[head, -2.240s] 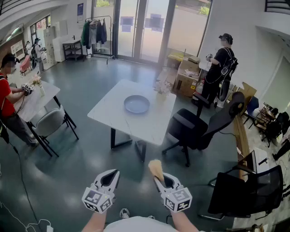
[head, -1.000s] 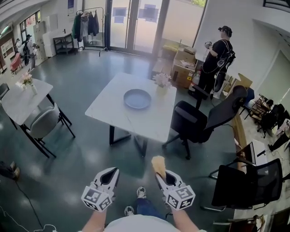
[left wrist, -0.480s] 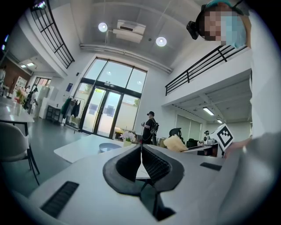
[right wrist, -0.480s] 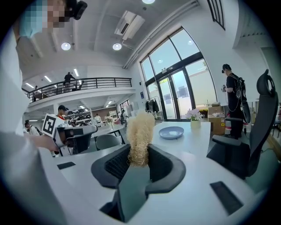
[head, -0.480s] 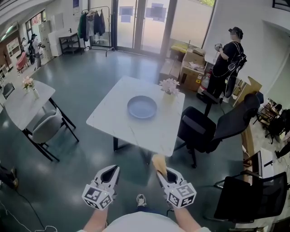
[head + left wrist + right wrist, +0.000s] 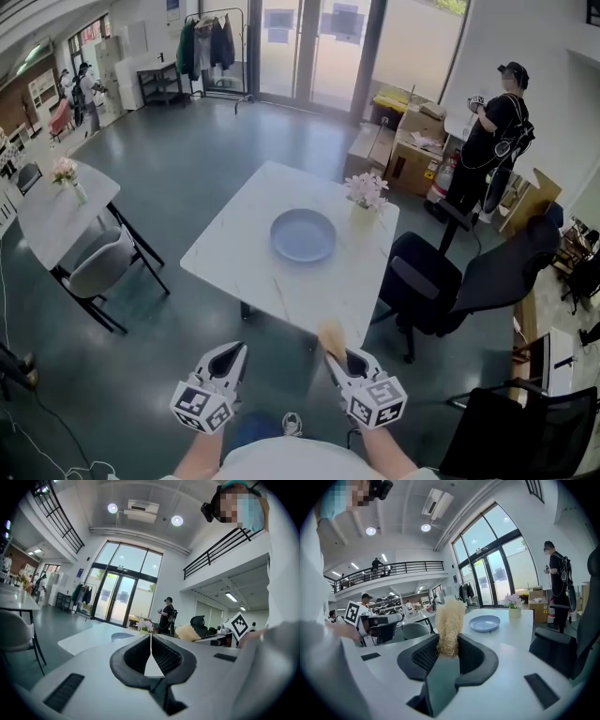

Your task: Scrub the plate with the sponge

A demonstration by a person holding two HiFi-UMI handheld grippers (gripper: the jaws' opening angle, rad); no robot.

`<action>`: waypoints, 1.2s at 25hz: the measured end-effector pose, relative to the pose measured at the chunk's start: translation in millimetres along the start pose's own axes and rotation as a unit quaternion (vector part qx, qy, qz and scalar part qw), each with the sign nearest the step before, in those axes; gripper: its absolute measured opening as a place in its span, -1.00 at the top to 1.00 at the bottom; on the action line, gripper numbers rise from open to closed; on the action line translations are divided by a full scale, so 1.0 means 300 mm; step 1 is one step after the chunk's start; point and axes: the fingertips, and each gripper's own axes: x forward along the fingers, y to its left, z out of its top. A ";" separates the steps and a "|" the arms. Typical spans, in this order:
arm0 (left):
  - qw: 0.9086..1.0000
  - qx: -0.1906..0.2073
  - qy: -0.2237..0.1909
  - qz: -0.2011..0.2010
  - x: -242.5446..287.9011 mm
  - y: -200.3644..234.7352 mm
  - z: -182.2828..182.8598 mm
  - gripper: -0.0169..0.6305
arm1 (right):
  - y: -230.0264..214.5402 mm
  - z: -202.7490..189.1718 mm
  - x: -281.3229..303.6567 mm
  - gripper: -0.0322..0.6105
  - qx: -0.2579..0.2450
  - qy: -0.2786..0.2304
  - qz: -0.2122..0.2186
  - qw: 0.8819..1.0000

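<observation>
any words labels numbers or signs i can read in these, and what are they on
No text is legible anywhere.
Blue posters on the glass doors: too small to read.
Brown cardboard boxes: print blurred.
Left gripper and right gripper cubes: black-and-white square markers, no letters.

Left claw and right claw sit side by side nearest me; the sponge stands between the right claw's jaws. Ahead, well apart from both, I see the counter. Plate on it near the middle; flower vase on it, just right of and behind the plate. Office chair at the counter's right side.
</observation>
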 end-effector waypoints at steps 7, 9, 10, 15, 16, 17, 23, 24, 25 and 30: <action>1.000 -0.014 0.004 0.005 0.095 0.126 0.000 0.84 | -0.067 0.014 0.123 0.52 0.009 0.008 -0.008 1.000; 1.000 -0.014 0.007 -0.002 0.125 0.168 0.012 0.84 | -0.077 0.034 0.162 0.52 0.011 0.006 -0.016 1.000; 1.000 -0.013 0.009 -0.007 0.142 0.189 0.020 0.84 | -0.081 0.048 0.183 0.52 0.011 0.004 -0.022 1.000; 0.999 -0.007 0.020 -0.046 0.244 0.300 0.067 0.84 | -0.102 0.111 0.313 0.52 0.021 -0.009 -0.051 0.998; 0.998 -0.006 0.021 -0.055 0.266 0.318 0.076 0.84 | -0.107 0.122 0.338 0.52 0.023 -0.011 -0.056 0.998; 0.998 -0.004 0.023 -0.063 0.287 0.336 0.086 0.84 | -0.111 0.134 0.361 0.52 0.024 -0.013 -0.061 0.998; 0.994 0.007 0.026 -0.106 0.390 0.472 0.150 0.84 | -0.117 0.204 0.493 0.52 0.029 -0.030 -0.097 0.994; 0.993 0.008 0.027 -0.112 0.403 0.492 0.154 0.84 | -0.118 0.207 0.509 0.52 0.032 -0.031 -0.105 0.994; 0.993 0.008 0.028 -0.118 0.417 0.509 0.158 0.84 | -0.121 0.209 0.522 0.52 0.034 -0.032 -0.112 0.993; 0.989 0.007 0.039 -0.145 0.482 0.576 0.163 0.84 | -0.135 0.204 0.584 0.52 0.050 -0.033 -0.138 0.989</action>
